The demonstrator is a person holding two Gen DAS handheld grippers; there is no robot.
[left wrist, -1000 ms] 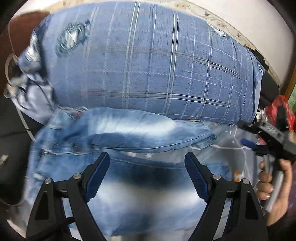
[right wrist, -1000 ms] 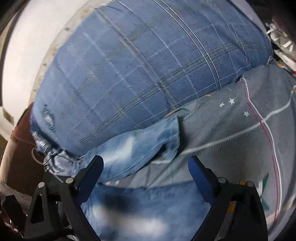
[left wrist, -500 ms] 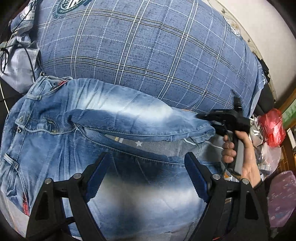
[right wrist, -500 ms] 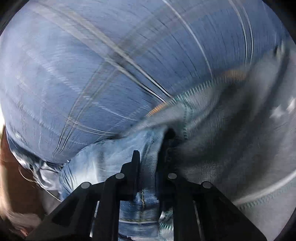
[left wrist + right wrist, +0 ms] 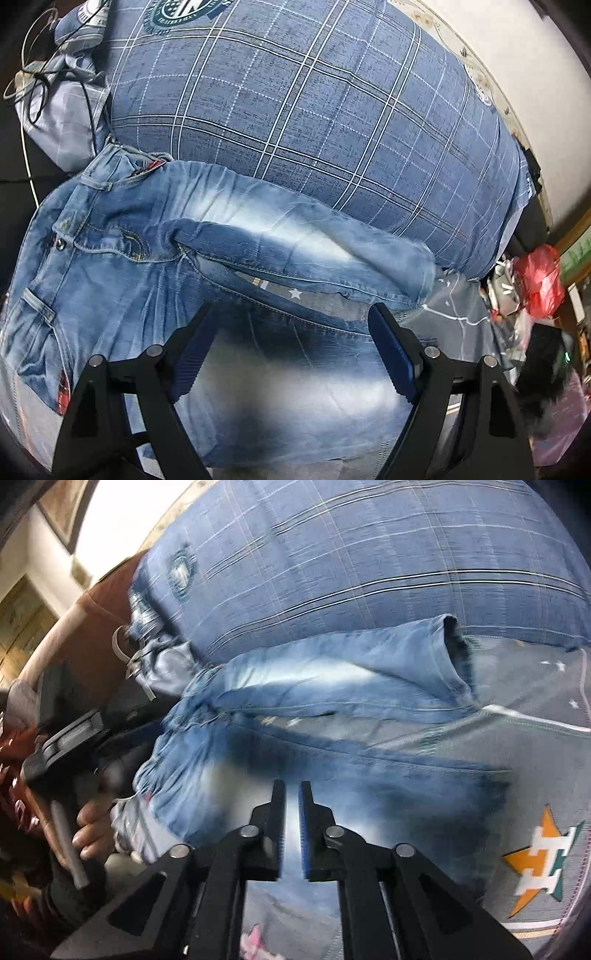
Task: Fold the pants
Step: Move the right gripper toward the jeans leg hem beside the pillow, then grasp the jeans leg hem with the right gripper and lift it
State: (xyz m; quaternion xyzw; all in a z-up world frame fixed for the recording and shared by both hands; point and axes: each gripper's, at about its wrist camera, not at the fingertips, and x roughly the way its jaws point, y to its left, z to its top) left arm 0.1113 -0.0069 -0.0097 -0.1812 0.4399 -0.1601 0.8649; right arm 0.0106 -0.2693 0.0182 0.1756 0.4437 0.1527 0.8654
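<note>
Left wrist view shows faded blue denim pants (image 5: 155,280) spread on the grey star-print bed sheet (image 5: 450,314), legs still apart. Left gripper (image 5: 291,354) jaws gape empty; right gripper (image 5: 291,830) jaws nearly closed on nothing. Next: seize the far leg's hem.

Fisheye bending and dark corners in both views. Left wrist view sharp; right wrist view motion-blurred. Bright wall (image 5: 122,513) glares; jeans (image 5: 288,391) blur near the lens.

The pants (image 5: 155,266) lie on the sheet (image 5: 517,760), apparently touching the pillow (image 5: 314,110) behind.
</note>
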